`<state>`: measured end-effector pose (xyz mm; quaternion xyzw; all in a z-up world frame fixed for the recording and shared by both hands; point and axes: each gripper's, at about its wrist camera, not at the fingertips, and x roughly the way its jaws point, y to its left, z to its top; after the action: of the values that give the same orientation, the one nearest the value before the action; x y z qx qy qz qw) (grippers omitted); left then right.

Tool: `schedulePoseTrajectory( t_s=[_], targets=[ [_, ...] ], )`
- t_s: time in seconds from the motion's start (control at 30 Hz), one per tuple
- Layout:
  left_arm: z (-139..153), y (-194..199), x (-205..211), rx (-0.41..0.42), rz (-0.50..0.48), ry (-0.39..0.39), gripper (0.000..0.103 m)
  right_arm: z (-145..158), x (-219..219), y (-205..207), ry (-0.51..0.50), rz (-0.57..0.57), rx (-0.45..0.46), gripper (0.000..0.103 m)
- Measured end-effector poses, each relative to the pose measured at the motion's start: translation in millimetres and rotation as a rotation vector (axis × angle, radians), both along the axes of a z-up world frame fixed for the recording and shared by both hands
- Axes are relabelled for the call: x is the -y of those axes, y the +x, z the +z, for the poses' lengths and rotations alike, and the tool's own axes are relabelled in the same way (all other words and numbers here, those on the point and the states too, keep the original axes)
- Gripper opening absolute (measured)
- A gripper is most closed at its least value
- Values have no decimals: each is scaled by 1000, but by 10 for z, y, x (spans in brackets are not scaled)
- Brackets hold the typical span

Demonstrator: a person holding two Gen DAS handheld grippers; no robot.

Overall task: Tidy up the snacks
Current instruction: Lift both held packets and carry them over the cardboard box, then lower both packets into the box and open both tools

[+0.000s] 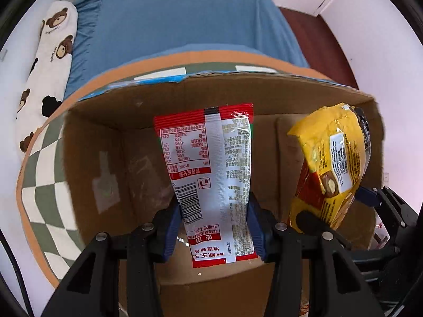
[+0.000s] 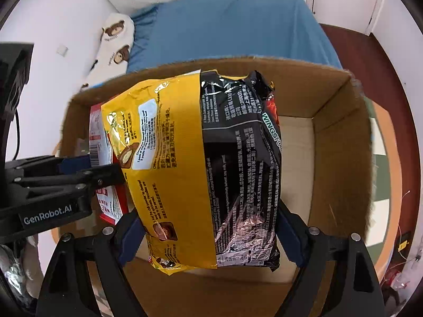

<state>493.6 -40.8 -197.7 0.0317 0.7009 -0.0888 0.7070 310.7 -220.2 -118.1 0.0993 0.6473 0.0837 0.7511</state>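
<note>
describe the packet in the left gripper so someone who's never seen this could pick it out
Start at the open cardboard box in front of the blue bed. Two packets are held over it; the one in the left gripper is the red-and-white snack packet, a slim flat sachet with a barcode and a red-framed nutrition table. Its neighbour, the yellow-and-black noodle pack in the right gripper, is wider and bulkier.

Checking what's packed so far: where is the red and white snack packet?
The red and white packet is gripped in the left gripper, held over the open cardboard box, left of the yellow packet.

Blue-sheeted bed (image 1: 185,18), bear-print pillow (image 1: 50,60) — white walls (image 2: 53,8), checkered rug (image 1: 45,169), dark wood floor (image 1: 320,39)
</note>
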Motion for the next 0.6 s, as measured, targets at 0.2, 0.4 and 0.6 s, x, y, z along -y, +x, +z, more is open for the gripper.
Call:
schedulePoseTrajectory(
  t_s=[0.2, 0.4, 0.6],
  targets=[
    [-256, 198, -48, -43, 18, 16, 53, -491, -106, 322, 22, 8, -82, 95],
    [-268, 161, -40, -35, 36, 9, 79, -561, -31, 312, 0, 23, -72, 99],
    [-16, -83, -38, 61, 63, 14, 79, -483, -135, 258, -16, -11, -24, 99]
  ],
)
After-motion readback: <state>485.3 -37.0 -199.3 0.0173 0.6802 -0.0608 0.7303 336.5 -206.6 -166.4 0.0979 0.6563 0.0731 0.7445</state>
